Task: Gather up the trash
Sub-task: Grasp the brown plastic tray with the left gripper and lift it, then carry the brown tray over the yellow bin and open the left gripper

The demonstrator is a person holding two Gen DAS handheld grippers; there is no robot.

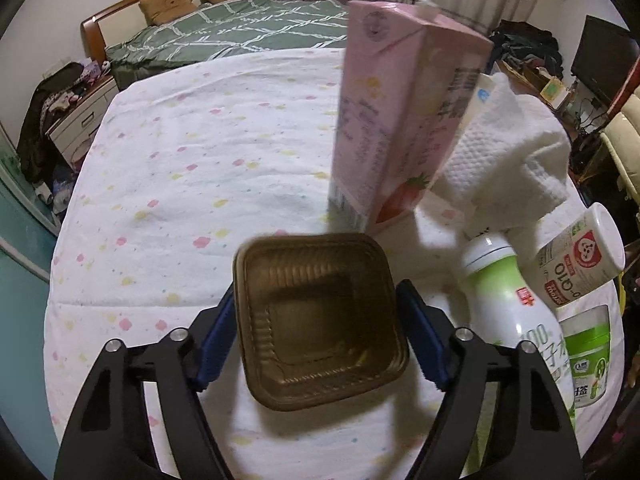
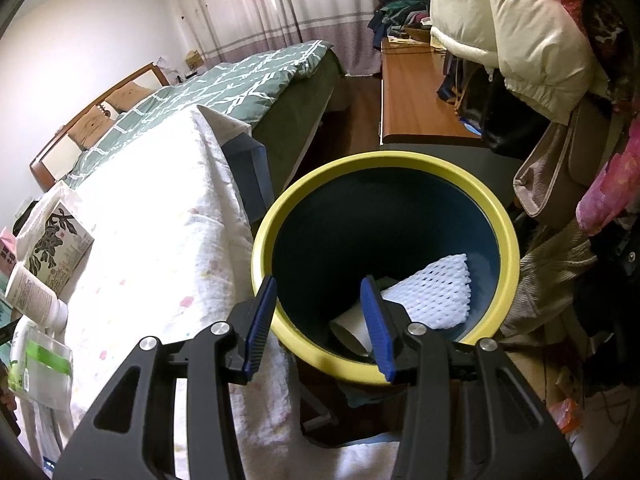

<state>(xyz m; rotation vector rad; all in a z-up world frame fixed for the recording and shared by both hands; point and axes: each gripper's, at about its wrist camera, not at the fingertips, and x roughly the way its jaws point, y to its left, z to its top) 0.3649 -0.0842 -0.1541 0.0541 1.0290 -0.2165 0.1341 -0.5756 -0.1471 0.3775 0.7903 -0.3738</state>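
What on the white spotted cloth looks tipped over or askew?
The white supplement bottle with the red logo leans tilted against the green-and-white plastic bottle. The tall pink strawberry milk carton stands upright, and the brown square plastic tray sits flat.

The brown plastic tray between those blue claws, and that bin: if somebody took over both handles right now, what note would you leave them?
Left gripper: its blue pads sit at the two sides of the brown plastic tray on the flowered cloth; a firm grip isn't clear.
Right gripper: open, empty, above the near rim of the yellow-rimmed bin.
Done: white foam netting and a paper cup lie in the bin.
Left: tray, pink strawberry carton, crumpled paper towel, green-and-white bottle, white Q10 jar and a green-labelled tub remain on the cloth.
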